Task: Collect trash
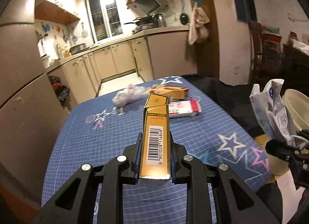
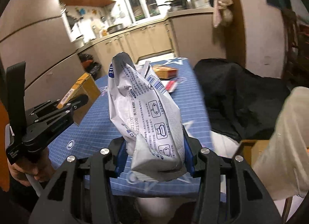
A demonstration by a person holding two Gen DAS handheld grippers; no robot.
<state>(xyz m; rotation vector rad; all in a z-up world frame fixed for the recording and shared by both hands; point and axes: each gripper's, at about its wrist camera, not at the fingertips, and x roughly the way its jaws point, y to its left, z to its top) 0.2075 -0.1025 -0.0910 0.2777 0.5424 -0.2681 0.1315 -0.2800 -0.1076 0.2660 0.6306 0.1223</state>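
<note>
Left gripper [image 1: 155, 146] clamped narrow on a gold cigarette box [image 1: 156, 133], held above the blue star tablecloth [image 1: 96, 142]. Right gripper [image 2: 154, 146] about half open, pads pinching a crumpled white wrapper bag [image 2: 146, 111] over the table's near edge. Orange box [image 1: 170, 91], card [image 1: 183, 109], plastic wad [image 1: 129, 96] lie at far end.

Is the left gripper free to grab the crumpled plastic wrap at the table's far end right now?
Probably not: the left gripper is shut on the gold cigarette box. The plastic wrap lies unobstructed.
</note>
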